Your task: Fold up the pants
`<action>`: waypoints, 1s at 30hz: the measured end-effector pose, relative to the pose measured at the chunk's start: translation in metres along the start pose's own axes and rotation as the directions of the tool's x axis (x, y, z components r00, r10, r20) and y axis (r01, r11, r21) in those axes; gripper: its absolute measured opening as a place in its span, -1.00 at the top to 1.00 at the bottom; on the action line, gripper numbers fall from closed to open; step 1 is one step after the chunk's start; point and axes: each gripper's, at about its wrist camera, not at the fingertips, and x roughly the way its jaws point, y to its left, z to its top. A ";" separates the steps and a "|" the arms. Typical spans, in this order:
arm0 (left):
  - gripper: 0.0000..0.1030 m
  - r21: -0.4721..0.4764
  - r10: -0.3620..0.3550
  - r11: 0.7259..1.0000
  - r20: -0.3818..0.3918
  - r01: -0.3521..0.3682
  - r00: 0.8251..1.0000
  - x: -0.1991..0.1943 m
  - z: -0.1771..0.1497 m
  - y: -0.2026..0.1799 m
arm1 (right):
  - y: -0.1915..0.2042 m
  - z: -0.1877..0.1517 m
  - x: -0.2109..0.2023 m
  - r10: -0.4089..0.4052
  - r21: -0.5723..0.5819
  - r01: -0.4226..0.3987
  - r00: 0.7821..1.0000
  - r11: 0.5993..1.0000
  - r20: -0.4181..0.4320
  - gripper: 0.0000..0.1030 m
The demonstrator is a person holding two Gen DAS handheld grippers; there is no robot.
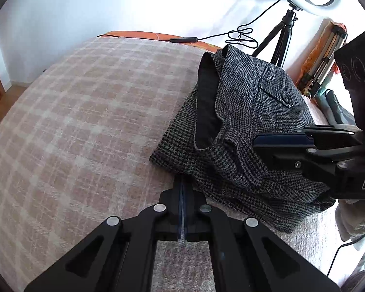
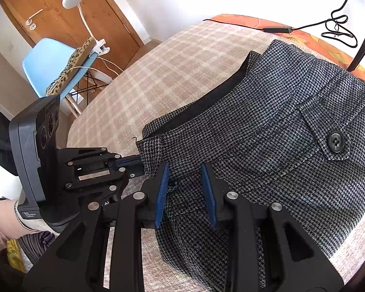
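The left gripper [image 1: 182, 182] has its fingers pressed together at the near edge of the folded houndstooth pants [image 1: 250, 126]. The right gripper [image 2: 186, 189] holds its blue-padded fingers [image 2: 162, 194] apart over them. The pants lie on a checked blanket [image 1: 85, 121] covering the bed.

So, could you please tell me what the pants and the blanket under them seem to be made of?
The pants look like a thick woven wool-type cloth: a fine grey-and-black houndstooth weave, matte, with a smooth black lining at the waistband and a glossy dark button, probably plastic. The blanket looks like soft brushed wool or acrylic: a fuzzy, matte pink-and-cream check.
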 end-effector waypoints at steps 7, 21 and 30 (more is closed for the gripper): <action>1.00 0.031 0.039 0.999 0.023 -0.039 0.999 -0.002 -0.002 -0.008 | -0.001 0.000 0.000 -0.001 -0.002 0.001 1.000 1.000 -0.001 0.42; 1.00 0.086 0.067 0.994 0.032 -0.069 0.997 -0.031 -0.004 -0.020 | -0.001 0.000 -0.001 0.017 0.014 -0.017 1.000 1.000 0.003 0.39; 1.00 0.068 0.063 0.996 0.049 -0.066 0.997 -0.036 0.001 -0.017 | 0.001 -0.001 -0.003 0.019 0.016 -0.019 1.000 1.000 0.001 0.34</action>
